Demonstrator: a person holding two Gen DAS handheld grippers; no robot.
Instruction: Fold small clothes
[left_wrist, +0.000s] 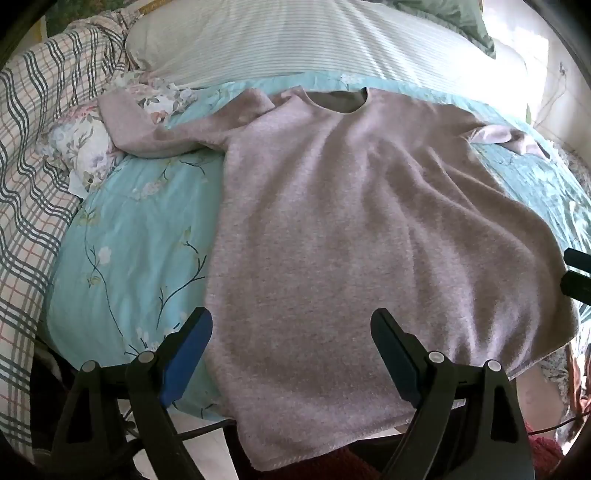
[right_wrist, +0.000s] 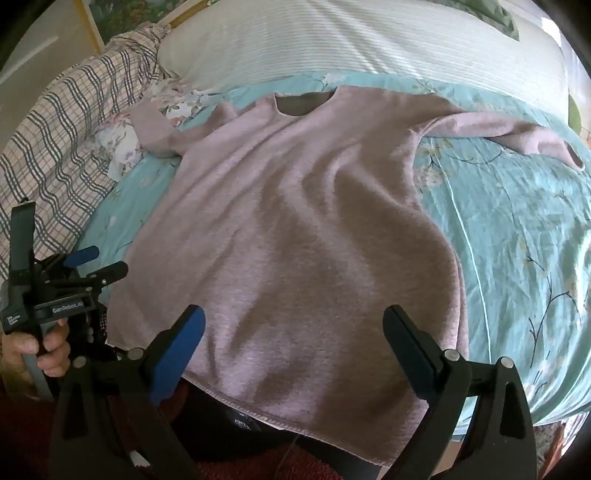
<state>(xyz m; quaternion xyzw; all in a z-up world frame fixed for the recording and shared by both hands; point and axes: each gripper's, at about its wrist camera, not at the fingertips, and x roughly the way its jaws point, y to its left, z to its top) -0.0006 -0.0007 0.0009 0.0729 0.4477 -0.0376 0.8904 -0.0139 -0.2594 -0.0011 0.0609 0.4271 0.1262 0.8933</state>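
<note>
Lying flat on the floral quilt (left_wrist: 140, 206), pink sweater (left_wrist: 332, 221), hem between both wide-open, empty tongs (left_wrist: 291, 354) (right_wrist: 293, 350).

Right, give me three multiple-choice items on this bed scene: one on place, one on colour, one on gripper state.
1. Where does the sweater lie?
A. on the teal floral quilt
B. on the floor
C. in a basket

2. What colour is the sweater?
A. navy
B. dusty pink
C. yellow

3. How do the left gripper and right gripper stand?
A. both open, holding nothing
B. both clamped on a sleeve
C. one shut on the hem

Answers: 1 A, teal shows around the sweater; 2 B, both views show pink; 3 A, fingers stand wide apart.
</note>
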